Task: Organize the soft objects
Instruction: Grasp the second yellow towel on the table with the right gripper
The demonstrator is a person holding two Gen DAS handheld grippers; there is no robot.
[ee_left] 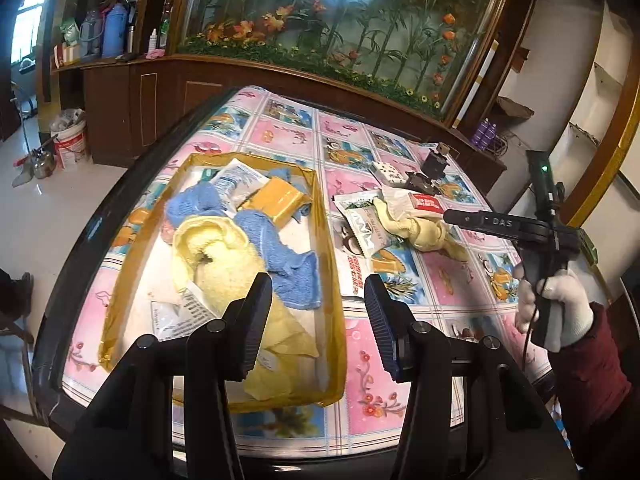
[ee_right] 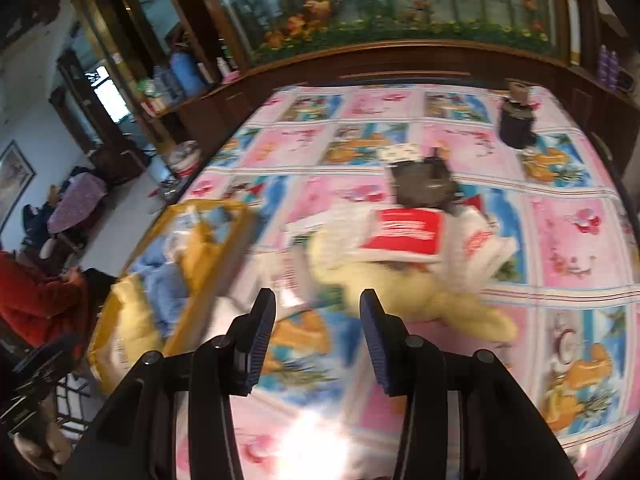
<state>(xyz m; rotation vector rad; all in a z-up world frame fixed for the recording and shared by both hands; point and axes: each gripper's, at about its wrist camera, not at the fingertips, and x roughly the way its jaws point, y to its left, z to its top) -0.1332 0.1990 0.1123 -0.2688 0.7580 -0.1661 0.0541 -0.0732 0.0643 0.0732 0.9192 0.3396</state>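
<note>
Blurring knotted yellow cloth (ee_right: 404, 284), packets (ee_right: 404, 236) overlapping it

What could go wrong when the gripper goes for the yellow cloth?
The yellow cloth lies tangled among packets, with the red packet partly on it, so lifting it may drag those along or flip them off the table. The tray is already heaped with cloths, so another might spill over its rim.
</note>
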